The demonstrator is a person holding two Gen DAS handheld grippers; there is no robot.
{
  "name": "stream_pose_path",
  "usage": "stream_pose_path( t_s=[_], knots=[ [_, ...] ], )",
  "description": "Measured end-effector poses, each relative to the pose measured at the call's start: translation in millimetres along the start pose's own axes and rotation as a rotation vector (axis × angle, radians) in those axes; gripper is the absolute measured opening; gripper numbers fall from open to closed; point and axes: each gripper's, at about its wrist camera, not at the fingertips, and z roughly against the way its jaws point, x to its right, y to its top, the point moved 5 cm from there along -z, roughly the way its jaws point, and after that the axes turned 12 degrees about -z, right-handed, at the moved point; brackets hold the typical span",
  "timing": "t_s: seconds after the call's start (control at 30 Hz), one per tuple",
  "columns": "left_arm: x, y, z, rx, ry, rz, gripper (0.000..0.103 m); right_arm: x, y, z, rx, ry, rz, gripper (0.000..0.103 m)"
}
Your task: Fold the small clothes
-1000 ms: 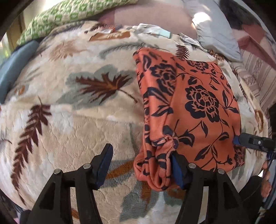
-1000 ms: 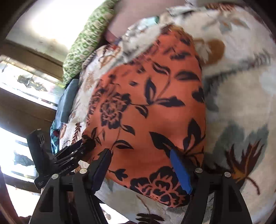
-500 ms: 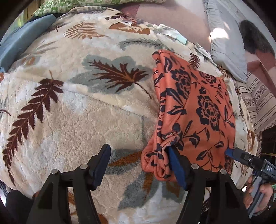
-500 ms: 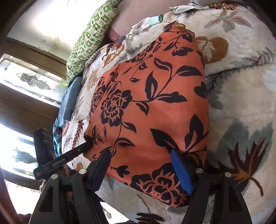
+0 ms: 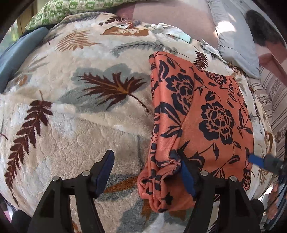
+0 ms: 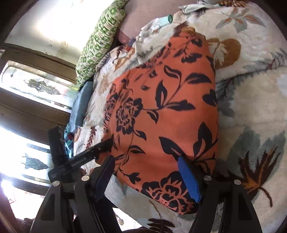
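Lying folded, orange garment [image 5: 211, 114], black floral print

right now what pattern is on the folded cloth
Orange cloth with a dark navy flower-and-leaf print, clearest in the right wrist view.

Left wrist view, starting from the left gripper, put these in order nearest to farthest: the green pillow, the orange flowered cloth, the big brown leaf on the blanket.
1. Orange flowered cloth: its bunched corner lies against the left gripper, at the right jaw.
2. Big brown leaf: mid-blanket, ahead and left of centre.
3. Green pillow: far edge, upper left.
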Motion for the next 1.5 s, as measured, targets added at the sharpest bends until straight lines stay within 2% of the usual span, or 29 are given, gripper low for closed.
stream_pose_path(
  t_s=[0.1,0.17,0.27,0.37,0.4,0.43,0.53,0.63,0.7,0.73,0.77,0.87,0.97,1.03,1.07,1.1,1.13,1.17,1.23,1.3,1.4,1.43,1.47,1.5],
  knots=[
    [5,2,0,0.005,0.022,-0.056,0.071,-8,40,30,0.136,0.031,-0.004,0.076],
    [4,1,-2,0.006,0.002,-0.041,0.072,0,75,37,0.205,-0.005,-0.049,0.076],
    [-1,-1,-4,0.011,-0.026,-0.028,0.073,24,125,15,0.196,-0.055,-0.123,0.076],
    [-2,-1,-6,0.011,-0.034,-0.027,0.077,46,154,-14,0.167,-0.092,-0.180,0.073],
    [-2,-1,-6,0.012,-0.034,-0.027,0.078,51,159,-22,0.157,-0.078,-0.196,0.062],
    [-3,-1,-7,0.014,-0.034,-0.029,0.078,53,162,-29,0.146,-0.076,-0.196,0.024],
    [-1,-1,-7,0.023,-0.011,-0.040,0.079,53,158,-40,0.155,-0.185,-0.171,0.022],
    [3,-1,-1,0.034,0.019,-0.056,0.079,39,152,-30,0.198,-0.268,-0.117,0.028],
    [6,-1,7,0.046,0.029,-0.067,0.079,28,143,-11,0.249,-0.319,-0.084,0.056],
    [7,-1,12,0.055,0.030,-0.069,0.079,22,136,2,0.275,-0.312,-0.081,0.077],
    [9,-1,18,0.071,0.026,-0.071,0.079,14,127,15,0.297,-0.275,-0.080,0.077],
    [12,-3,32,0.104,0.029,-0.080,0.079,-12,87,37,0.260,-0.176,-0.029,0.077],
    [14,-7,35,0.110,0.032,-0.086,0.079,-25,37,40,0.150,0.012,-0.046,0.077],
    [14,-12,33,0.097,0.035,-0.082,0.079,-13,9,28,0.070,0.076,-0.101,0.077],
    [13,-13,32,0.090,0.038,-0.078,0.079,3,-2,15,0.044,0.037,-0.133,0.077],
    [14,-16,31,0.082,0.041,-0.074,0.079,26,-10,-1,0.014,-0.058,-0.171,0.077],
    [14,-18,31,0.073,0.041,-0.072,0.079,44,-16,-12,-0.004,-0.059,-0.218,0.075],
    [14,-20,33,0.073,0.039,-0.072,0.079,45,-17,-7,0.040,-0.013,-0.242,0.075],
    [12,-22,44,0.100,0.048,-0.070,0.079,34,-16,4,0.056,-0.020,-0.254,0.075],
    [11,-22,52,0.116,0.037,-0.056,0.079,15,-18,19,0.115,-0.070,-0.178,0.075],
    [15,-22,55,0.135,0.020,-0.053,0.079,-1,-28,22,0.104,0.003,-0.109,0.078],
    [18,-23,49,0.115,0.034,-0.074,0.079,7,-32,14,0.088,-0.013,-0.118,0.079],
    [19,-25,38,0.079,0.068,-0.096,0.079,23,-35,1,0.056,-0.077,-0.142,0.078],
    [17,-29,23,0.021,0.126,-0.113,0.079,38,-37,-10,0.031,-0.089,-0.176,0.078]
  ],
)
